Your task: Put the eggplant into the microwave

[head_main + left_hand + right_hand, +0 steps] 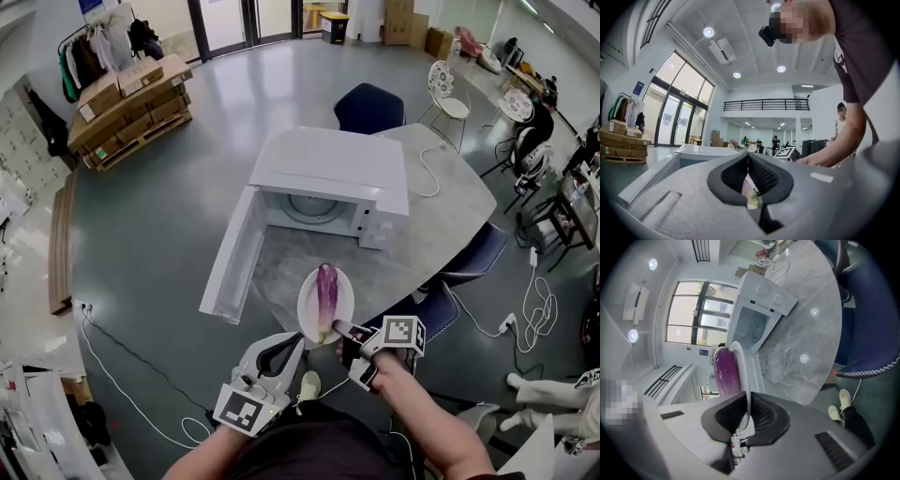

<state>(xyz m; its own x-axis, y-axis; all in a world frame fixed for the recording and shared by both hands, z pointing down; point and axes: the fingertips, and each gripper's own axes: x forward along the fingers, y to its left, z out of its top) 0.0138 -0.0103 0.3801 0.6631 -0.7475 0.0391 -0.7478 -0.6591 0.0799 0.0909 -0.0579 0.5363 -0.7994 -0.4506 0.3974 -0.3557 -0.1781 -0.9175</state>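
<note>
eggplant (326, 289): on plate (307, 317), at tabletop's (441, 211) near edge, facing open microwave (328, 173) | door (232, 255): swung left, beside path | right gripper (341, 329): fingers clamp plate's near rim, plainest in right gripper view | left gripper (296, 341): fingers together, empty

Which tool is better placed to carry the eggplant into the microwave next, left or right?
Right. The right tool grips the rim of the plate carrying the eggplant, facing the open microwave. The left tool is shut and looks empty, beside the plate.
</note>
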